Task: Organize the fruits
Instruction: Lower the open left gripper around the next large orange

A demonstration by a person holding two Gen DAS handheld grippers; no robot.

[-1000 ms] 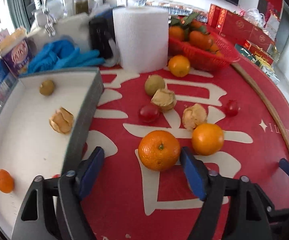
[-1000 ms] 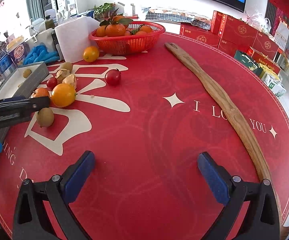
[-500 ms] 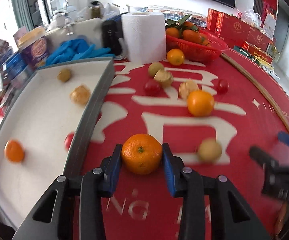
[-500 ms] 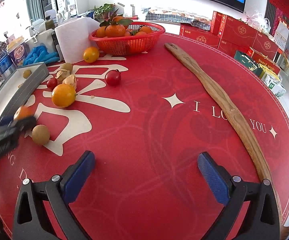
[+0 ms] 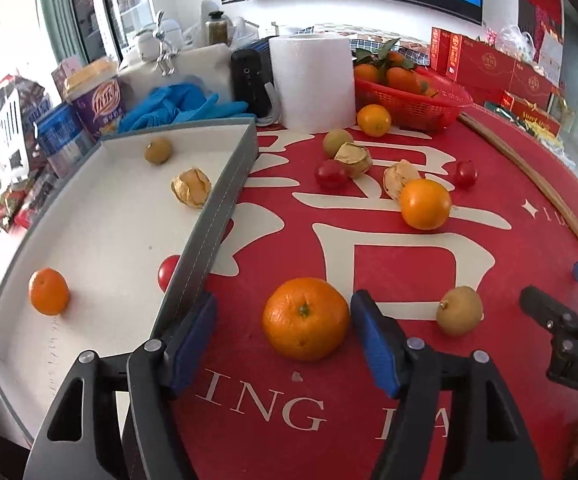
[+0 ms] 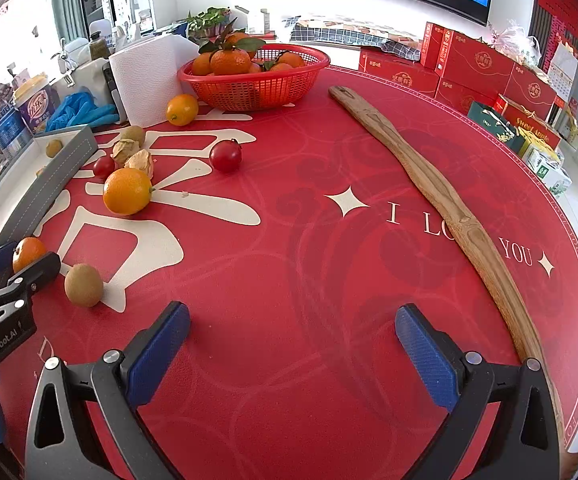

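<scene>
A large orange (image 5: 305,318) rests on the red mat between the jaws of my left gripper (image 5: 285,312). Those jaws are opening, and the left pad stands clear of the peel. The grey-walled white tray (image 5: 217,216) lies just to the left; it holds a small orange (image 5: 48,291), a cherry tomato (image 5: 168,272), a husked physalis (image 5: 191,187) and a small brown fruit (image 5: 158,150). A kiwi (image 5: 460,310) and another orange (image 5: 425,203) lie on the mat to the right. My right gripper (image 6: 291,320) hangs open over bare mat with nothing in it.
A red basket (image 6: 255,80) of tangerines, a paper towel roll (image 5: 313,80) and blue gloves (image 5: 177,104) stand at the back. A long wooden stick (image 6: 441,192) lies along the mat's right side. More tomatoes and physalis sit mid-mat. Red gift boxes line the far edge.
My left gripper shut on the large orange, drew it toward the near edge beside the tray, then spread its jaws again. The right gripper has not moved.
</scene>
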